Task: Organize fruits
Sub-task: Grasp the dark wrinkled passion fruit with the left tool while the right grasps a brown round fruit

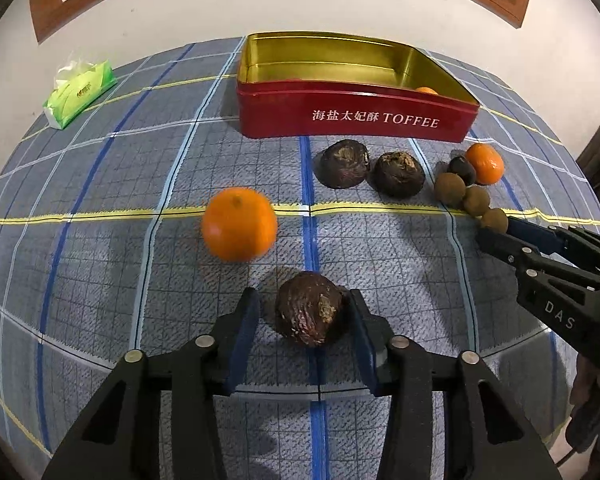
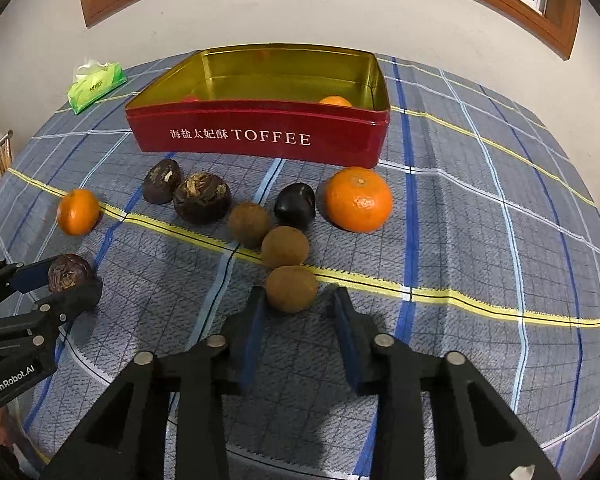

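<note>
- Red toffee tin (image 1: 352,120), open and gold inside, at the back of a blue plaid cloth (image 1: 140,160); one orange (image 2: 335,101) inside, against the front wall at its right end
- Left gripper (image 1: 304,294) well in front of the tin, jaws spread around a dark wrinkled fruit (image 1: 310,308) – right pad at the skin, a sliver of cloth showing before the left pad, so not pinched
- Right gripper (image 2: 298,294) in front of the tin's right half, jaws parted, a brown round fruit (image 2: 291,288) at the fingertips – left pad just at it, right pad apart
- Two more brown fruits (image 2: 285,247) in a row from there back toward the tin, beside a small smooth dark fruit (image 2: 295,204)
- Large orange (image 2: 358,199) just before the tin's right front corner
- Two dark wrinkled fruits (image 1: 344,164) side by side near the tin's front wall
- Another orange (image 1: 239,224) in front of the tin's left end
- Green tissue pack (image 1: 80,94) left of the tin, well apart
</note>
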`<state>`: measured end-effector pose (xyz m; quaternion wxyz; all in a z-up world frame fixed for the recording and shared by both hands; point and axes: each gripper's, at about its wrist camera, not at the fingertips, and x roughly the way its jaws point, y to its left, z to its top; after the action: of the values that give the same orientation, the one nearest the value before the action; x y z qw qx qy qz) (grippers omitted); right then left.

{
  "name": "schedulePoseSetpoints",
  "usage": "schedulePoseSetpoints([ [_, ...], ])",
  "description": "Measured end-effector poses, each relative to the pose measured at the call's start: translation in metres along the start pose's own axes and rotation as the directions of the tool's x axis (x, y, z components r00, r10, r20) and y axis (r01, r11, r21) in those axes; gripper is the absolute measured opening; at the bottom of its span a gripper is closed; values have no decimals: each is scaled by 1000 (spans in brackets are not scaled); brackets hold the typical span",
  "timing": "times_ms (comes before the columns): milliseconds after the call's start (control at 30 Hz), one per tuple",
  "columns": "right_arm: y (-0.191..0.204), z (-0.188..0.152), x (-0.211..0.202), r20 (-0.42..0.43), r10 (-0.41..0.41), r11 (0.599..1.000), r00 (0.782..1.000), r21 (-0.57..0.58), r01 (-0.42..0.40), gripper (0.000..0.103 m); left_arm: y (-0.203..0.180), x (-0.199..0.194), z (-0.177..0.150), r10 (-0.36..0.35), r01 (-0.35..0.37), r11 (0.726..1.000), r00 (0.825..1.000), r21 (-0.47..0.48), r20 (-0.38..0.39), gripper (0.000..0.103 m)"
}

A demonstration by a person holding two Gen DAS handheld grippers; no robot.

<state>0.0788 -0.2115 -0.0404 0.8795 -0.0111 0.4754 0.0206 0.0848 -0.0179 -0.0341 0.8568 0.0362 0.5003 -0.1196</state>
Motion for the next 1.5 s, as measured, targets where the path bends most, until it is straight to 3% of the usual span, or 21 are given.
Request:
schedulePoseSetpoints([
  [133, 1, -2, -2, 9, 1, 1000, 1000, -16, -1, 23, -2, -1, -1, -7, 7, 1000, 1000, 8, 0, 35],
  [1033, -16, -17, -14, 9, 50, 997, 999, 55, -51, 23, -8, -6, -6, -21, 21, 1000, 1000, 21, 2, 34],
  [1167, -15, -16, -13, 5, 53, 998, 999, 46, -53, 28, -8, -5, -6, -22, 22, 1000, 1000, 22, -2, 34],
  [1267, -12, -14, -11, 2, 35, 999, 999, 35, -35, 50, -8, -4, -6, -20, 20, 1000, 1000, 20, -3, 34],
  [1433, -7, -8, -4, 11, 23, 1000, 1000, 19, -23, 48, -8, -4, -7, -16, 16, 999, 1000, 28, 1, 34],
  [1500, -6, -5, -2, 11, 21, 1000, 1000, 14, -21, 39, -8, -4, -6, -17, 17, 999, 1000, 27, 1, 34],
])
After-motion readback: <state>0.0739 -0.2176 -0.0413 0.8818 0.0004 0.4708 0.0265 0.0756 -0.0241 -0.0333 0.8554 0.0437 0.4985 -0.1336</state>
